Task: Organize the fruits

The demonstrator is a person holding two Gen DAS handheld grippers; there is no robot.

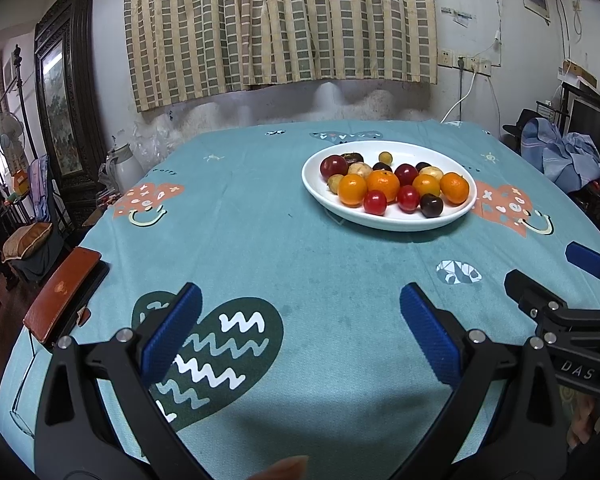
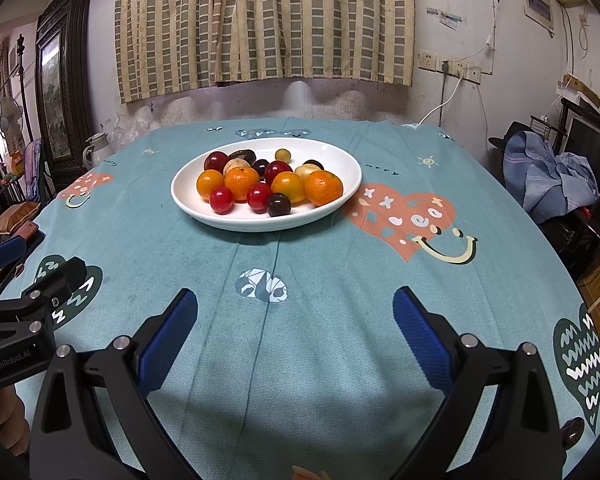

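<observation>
A white oval plate point(image 1: 384, 222) point(image 2: 188, 200) sits on the teal tablecloth and holds several fruits: orange tangerines point(image 1: 382, 185) point(image 2: 323, 187), red plums point(image 1: 375, 202) point(image 2: 221, 199), dark plums point(image 1: 431, 205) point(image 2: 279, 204) and small yellow-green ones point(image 1: 385, 157) point(image 2: 283, 155). My left gripper point(image 1: 300, 300) is open and empty, hovering over the cloth well short of the plate. My right gripper point(image 2: 295, 304) is open and empty too, in front of the plate. The right gripper also shows at the right edge of the left wrist view point(image 1: 552, 276).
A brown phone case point(image 1: 62, 294) lies at the table's left edge. A wall with a checked curtain point(image 1: 280, 24) is behind the table. Clothes point(image 2: 548, 176) are piled on furniture at the right. A dark fruit point(image 2: 573, 432) lies near the table's front right edge.
</observation>
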